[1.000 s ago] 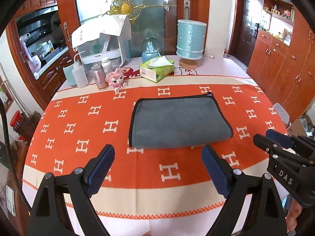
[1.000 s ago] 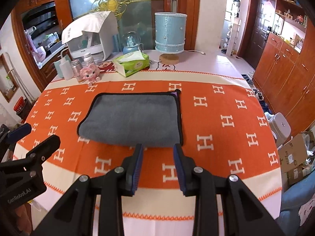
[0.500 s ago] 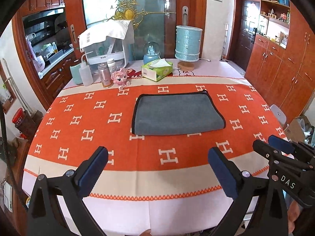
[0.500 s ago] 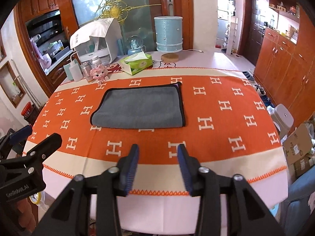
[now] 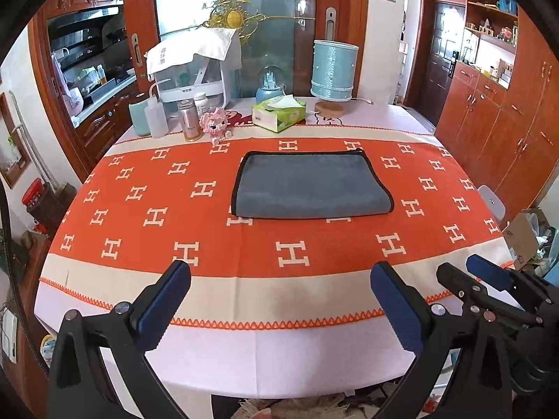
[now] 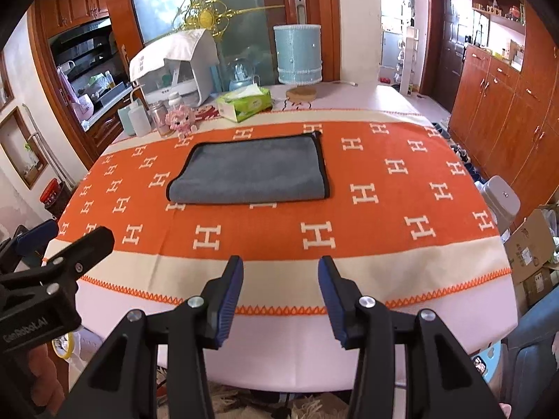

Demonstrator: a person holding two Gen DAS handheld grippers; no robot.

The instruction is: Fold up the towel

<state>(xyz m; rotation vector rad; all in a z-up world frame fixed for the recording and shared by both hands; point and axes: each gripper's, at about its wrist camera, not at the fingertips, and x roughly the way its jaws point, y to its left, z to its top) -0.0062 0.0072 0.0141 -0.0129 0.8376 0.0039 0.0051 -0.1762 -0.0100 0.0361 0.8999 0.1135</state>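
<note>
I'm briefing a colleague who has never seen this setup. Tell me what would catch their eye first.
The bright orange cloth with white H marks covering the table dominates both views. At its middle lies a grey towel with a dark edge, folded flat. The left gripper and right gripper both hang open over the table's near edge, touching nothing.

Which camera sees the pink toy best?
The left wrist view shows the pink toy best: it looks bigger and stands clear beside the metal bottle. In the right wrist view the toy is smaller and farther toward the edge, so its shape is harder to make out.
</note>
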